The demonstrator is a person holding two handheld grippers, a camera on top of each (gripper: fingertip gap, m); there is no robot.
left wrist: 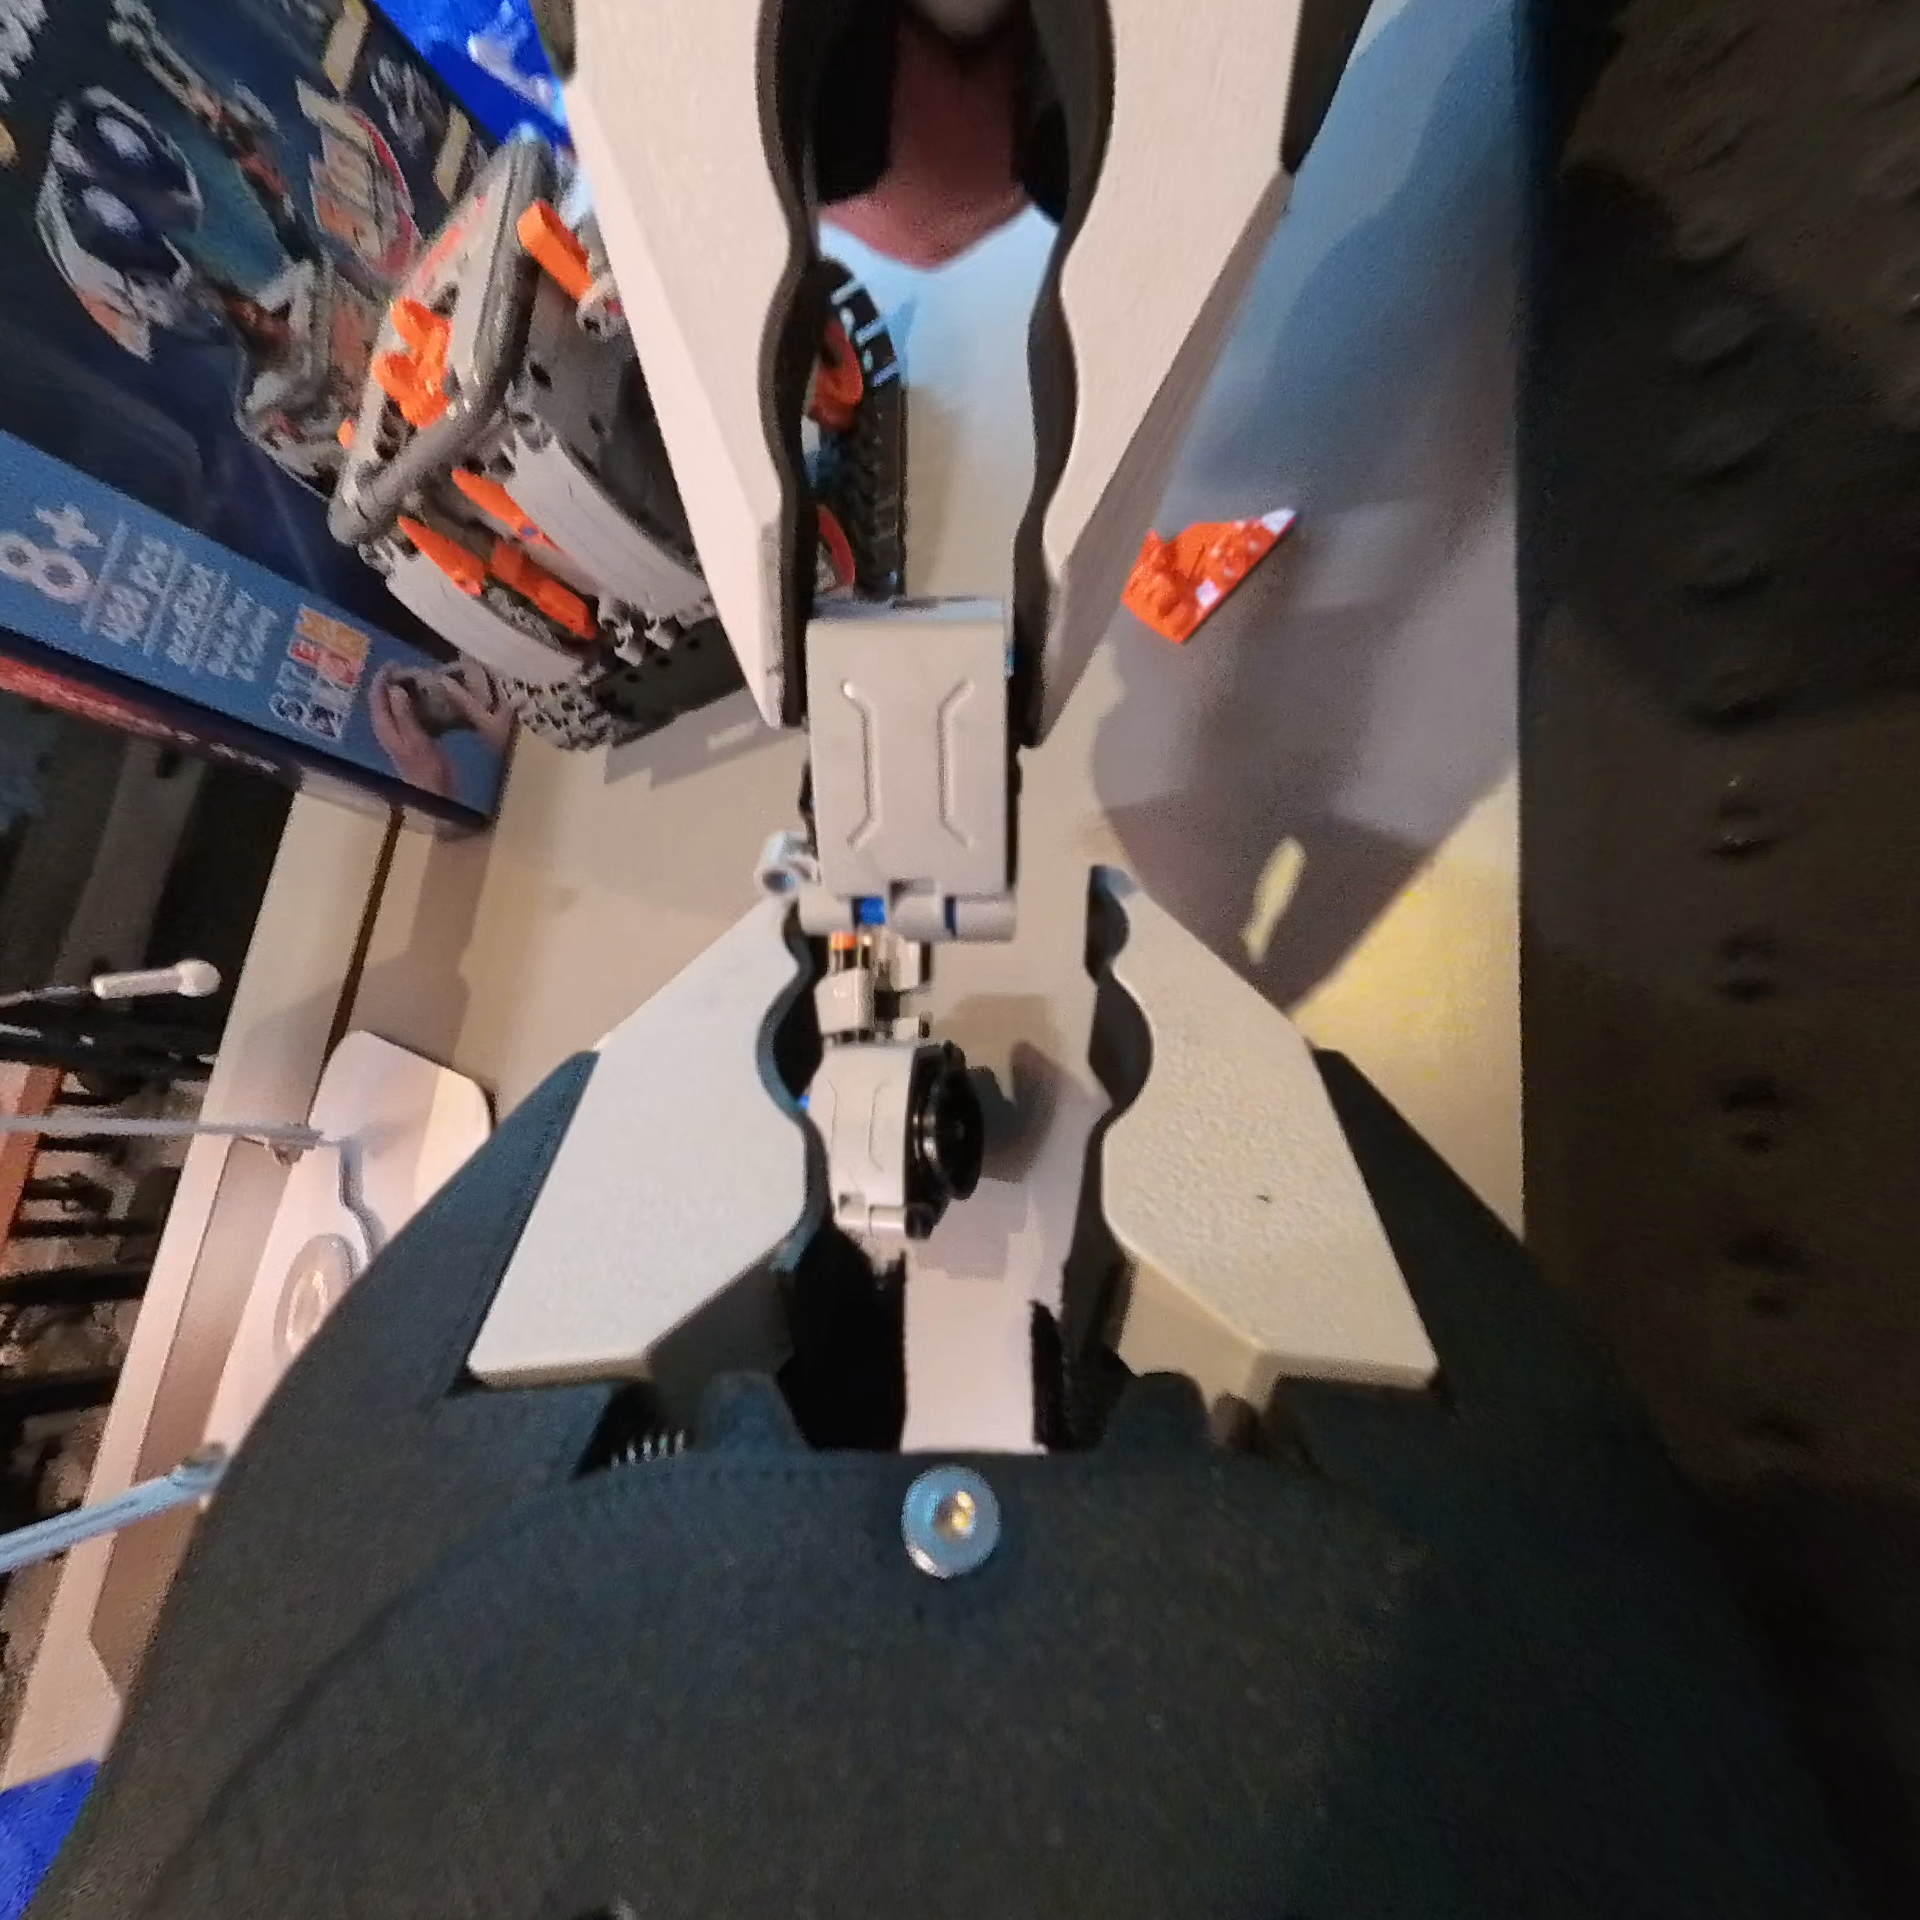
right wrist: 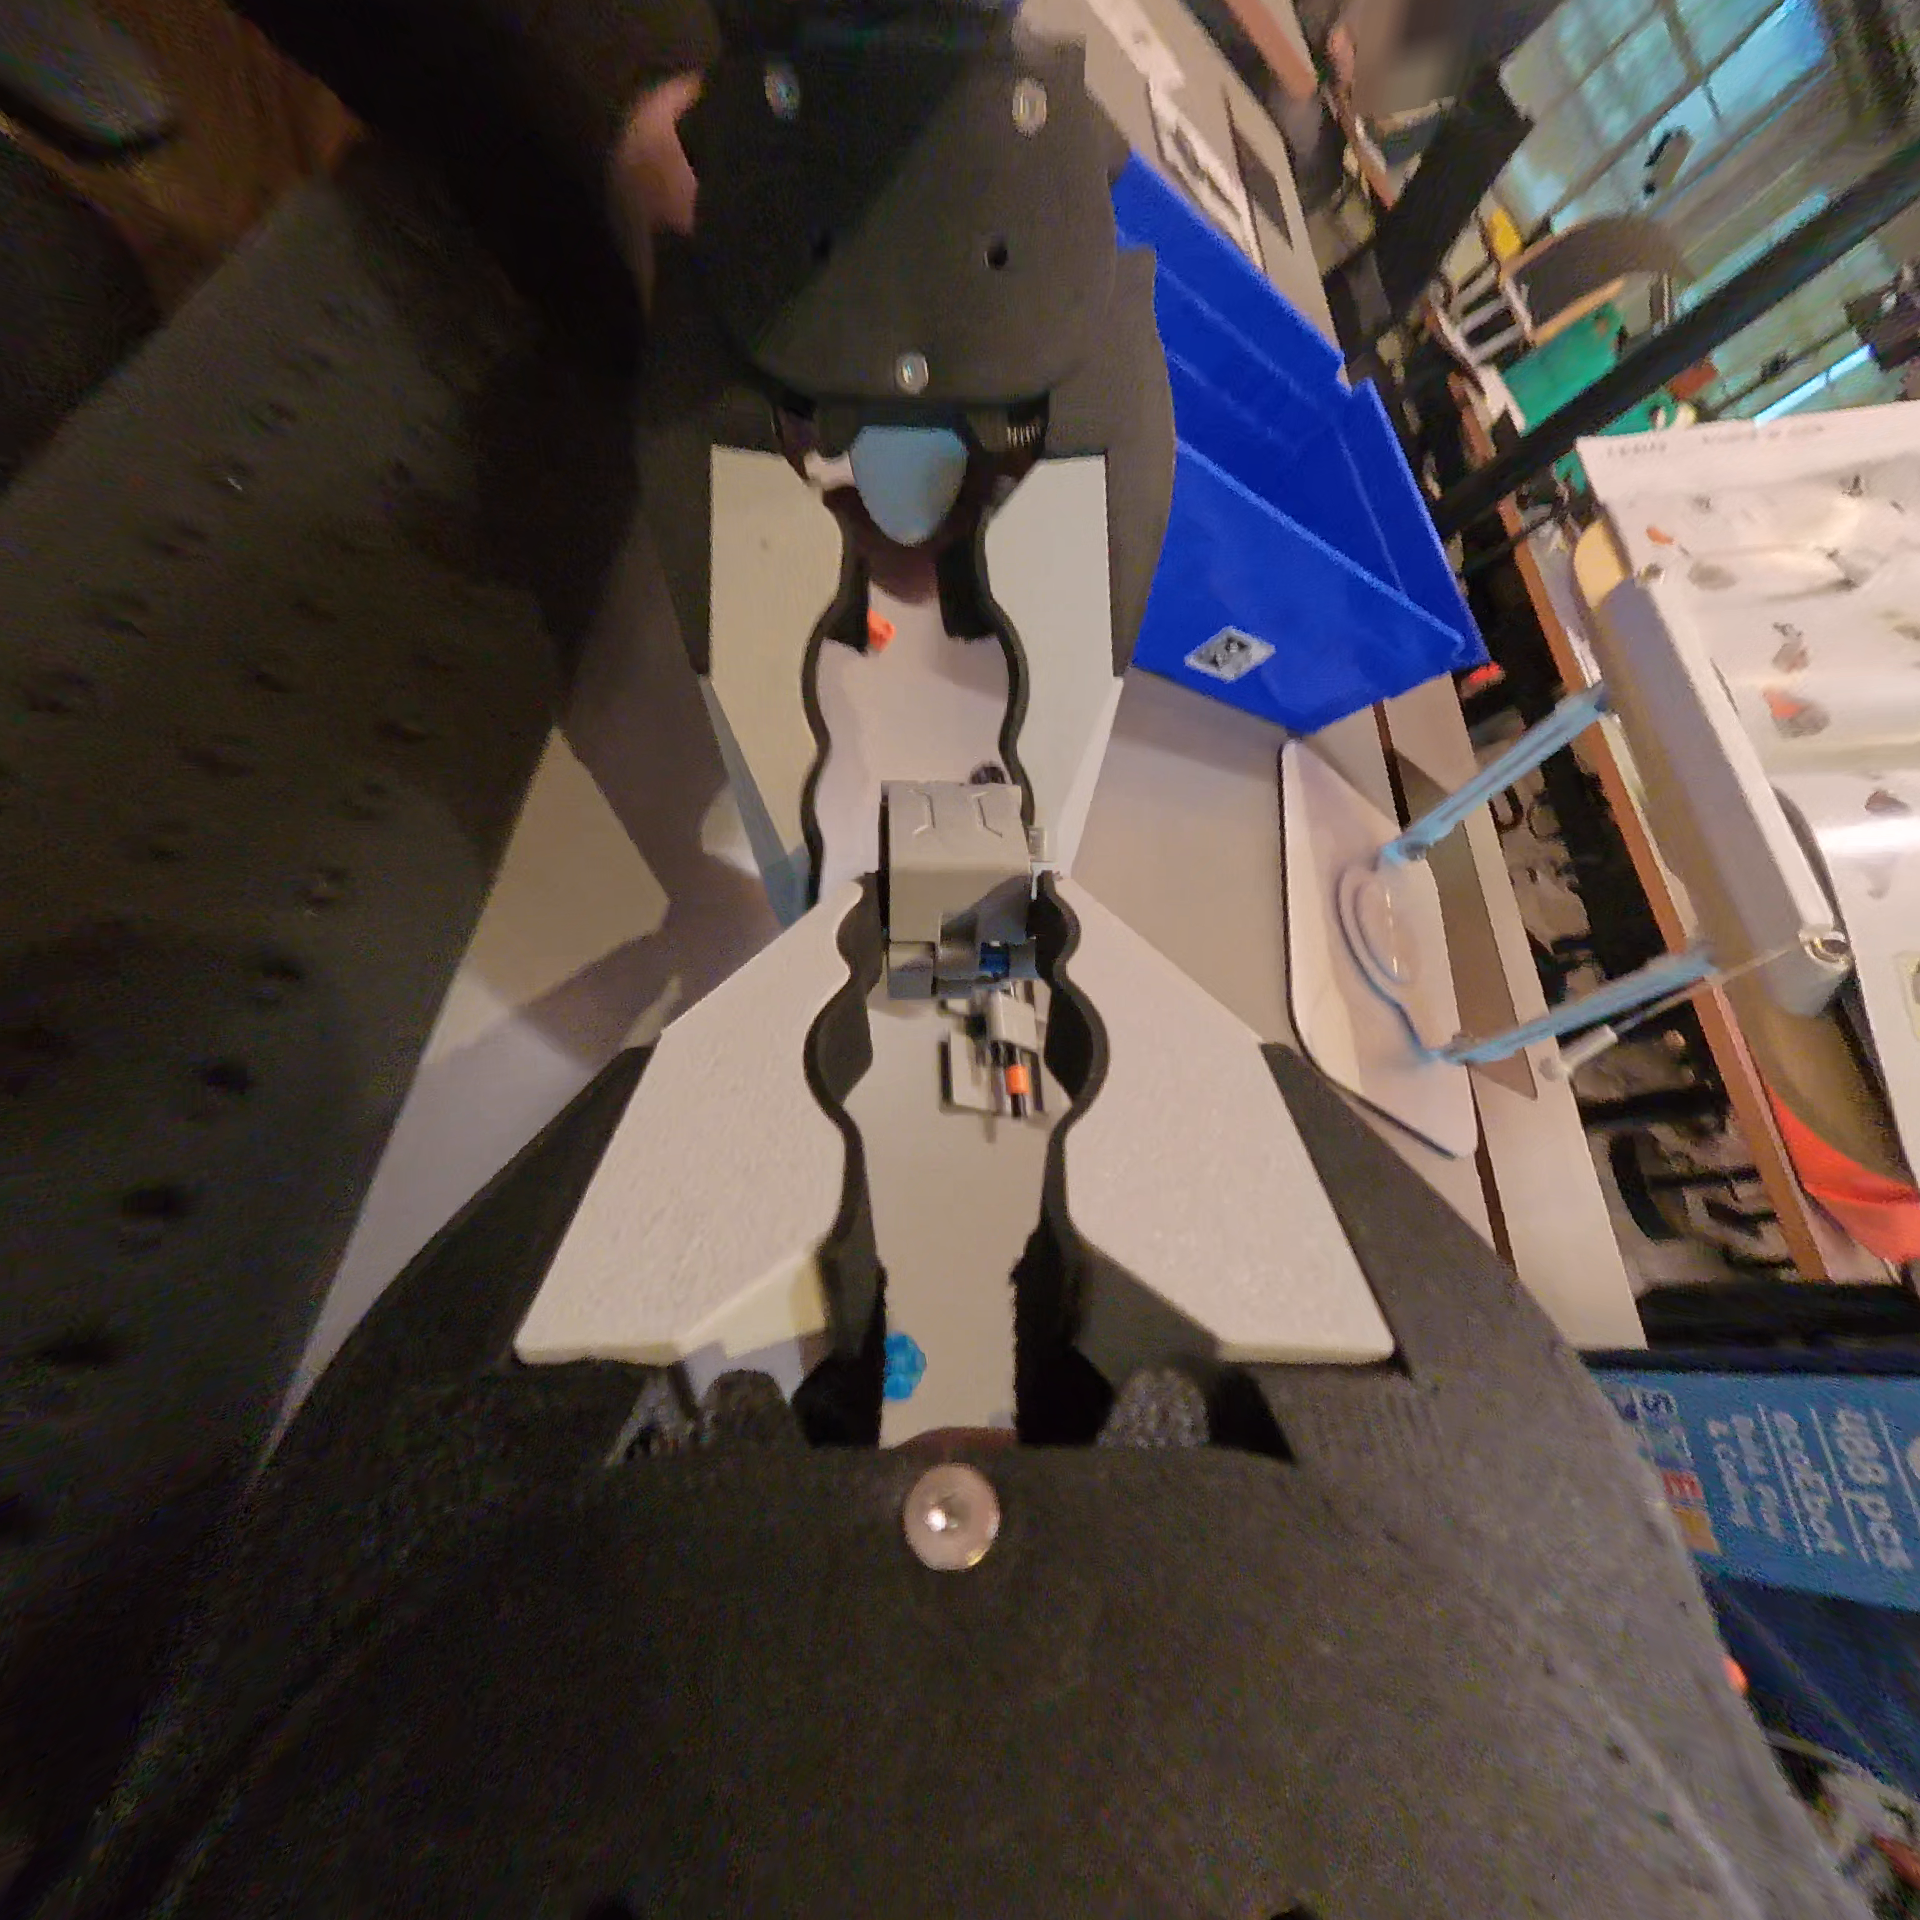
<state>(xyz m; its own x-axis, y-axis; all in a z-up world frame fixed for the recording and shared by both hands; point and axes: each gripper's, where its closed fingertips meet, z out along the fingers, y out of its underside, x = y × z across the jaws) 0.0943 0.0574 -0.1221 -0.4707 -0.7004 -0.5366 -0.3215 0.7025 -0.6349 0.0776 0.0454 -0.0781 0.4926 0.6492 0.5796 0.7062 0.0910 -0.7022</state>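
A grey brick assembly (left wrist: pixel 906 748) hangs between my two grippers, which face each other over a beige table (left wrist: pixel 582 852). It has a flat grey panel, a short connector and a grey end piece with a black round hub (left wrist: pixel 940 1132). My right gripper (right wrist: pixel 956 899) is shut on the grey panel (right wrist: pixel 940 862); it also shows in the left wrist view (left wrist: pixel 909 717), coming in from the top. My left gripper (left wrist: pixel 945 904) is open around the hub end, with its left pad against the piece and its right pad apart from it. It also shows in the right wrist view (right wrist: pixel 914 862).
A grey and orange brick vehicle (left wrist: pixel 499 447) and a printed box (left wrist: pixel 156 343) stand at the left. An orange piece (left wrist: pixel 1205 571) lies on the table. Blue bins (right wrist: pixel 1299 468), a white stand base (right wrist: pixel 1351 935) and an open booklet (right wrist: pixel 1766 623) are at the right. A person in a white shirt (left wrist: pixel 966 343) is behind. Across from one pair of fingers to the other is roughly 4 cm.
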